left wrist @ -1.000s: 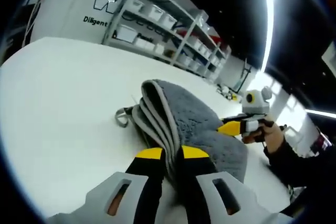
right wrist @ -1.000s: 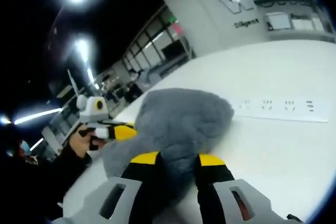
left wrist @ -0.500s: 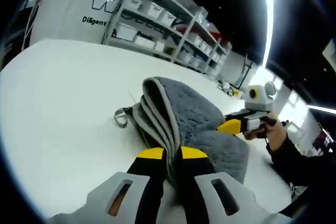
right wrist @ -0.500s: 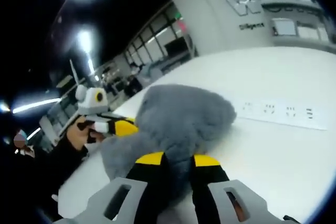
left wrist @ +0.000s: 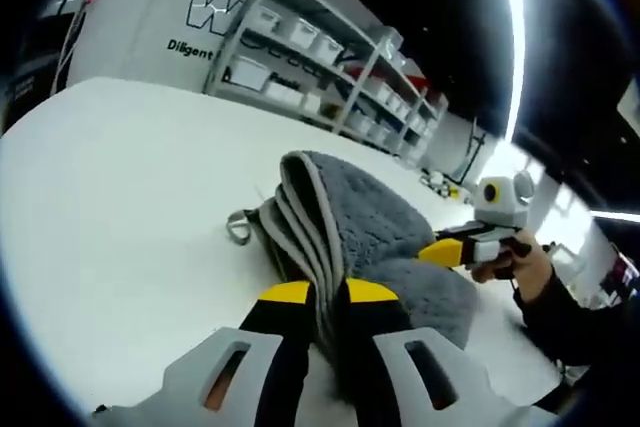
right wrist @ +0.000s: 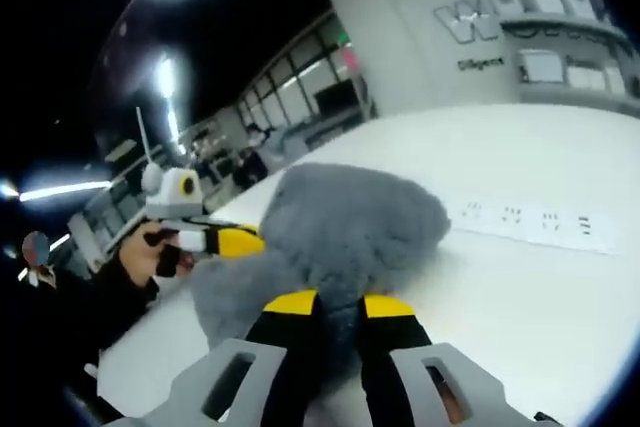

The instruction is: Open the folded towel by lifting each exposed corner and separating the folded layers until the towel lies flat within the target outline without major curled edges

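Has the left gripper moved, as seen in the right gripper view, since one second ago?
Cannot tell: the left gripper keeps its place beside the grey towel; small shifts match camera motion.

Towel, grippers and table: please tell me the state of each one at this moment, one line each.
Grey towel: folded in layers, bunched up off the table, gripped at two places.
Left gripper: shut on the towel's layered edge.
Right gripper: shut on the towel's fluffy side.
White table: bare around the towel, with a printed white strip lying flat beside it.

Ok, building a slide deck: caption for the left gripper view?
Left tool clamps the folded grey towel's layered edge on the white table; right tool grips its far side.
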Tool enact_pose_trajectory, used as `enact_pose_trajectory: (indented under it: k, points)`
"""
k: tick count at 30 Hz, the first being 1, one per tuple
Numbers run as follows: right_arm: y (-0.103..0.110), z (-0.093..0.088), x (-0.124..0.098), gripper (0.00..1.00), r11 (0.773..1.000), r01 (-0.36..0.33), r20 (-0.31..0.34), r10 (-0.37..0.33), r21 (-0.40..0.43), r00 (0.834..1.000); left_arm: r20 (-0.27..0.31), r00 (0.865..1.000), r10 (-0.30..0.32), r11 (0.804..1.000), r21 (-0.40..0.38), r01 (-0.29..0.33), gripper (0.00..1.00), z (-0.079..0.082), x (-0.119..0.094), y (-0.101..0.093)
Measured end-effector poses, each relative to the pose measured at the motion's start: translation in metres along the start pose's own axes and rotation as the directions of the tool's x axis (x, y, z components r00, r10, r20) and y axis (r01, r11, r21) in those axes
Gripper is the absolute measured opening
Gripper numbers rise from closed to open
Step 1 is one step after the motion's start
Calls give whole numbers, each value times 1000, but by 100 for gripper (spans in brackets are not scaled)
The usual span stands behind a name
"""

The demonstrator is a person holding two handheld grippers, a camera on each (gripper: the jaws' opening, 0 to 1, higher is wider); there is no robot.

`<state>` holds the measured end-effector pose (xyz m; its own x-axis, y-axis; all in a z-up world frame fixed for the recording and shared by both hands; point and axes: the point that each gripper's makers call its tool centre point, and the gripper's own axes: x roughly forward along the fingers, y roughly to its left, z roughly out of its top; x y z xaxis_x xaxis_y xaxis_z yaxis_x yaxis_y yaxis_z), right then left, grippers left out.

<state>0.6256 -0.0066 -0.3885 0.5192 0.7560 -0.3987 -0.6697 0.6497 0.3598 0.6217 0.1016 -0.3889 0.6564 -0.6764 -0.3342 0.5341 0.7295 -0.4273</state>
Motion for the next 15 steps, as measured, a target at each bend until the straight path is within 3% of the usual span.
enact_pose_trajectory:
  k: [4, 9, 15]
  points:
    - [4, -3, -2, 10, 1000, -3, 26, 4, -8, 1000, 3, 1000, 8, 1000, -5, -8, 9, 1, -1, 5]
    - [8, -7, -6, 9, 1000, 3, 31, -3, -9, 1000, 2, 1000, 27, 999, 45, -27, 8, 3, -1, 5]
    - [9, -9, -9, 10, 999, 2, 29, -3, 50, 1000, -5, 1000, 0, 1000, -15, 0, 8, -1, -3, 8]
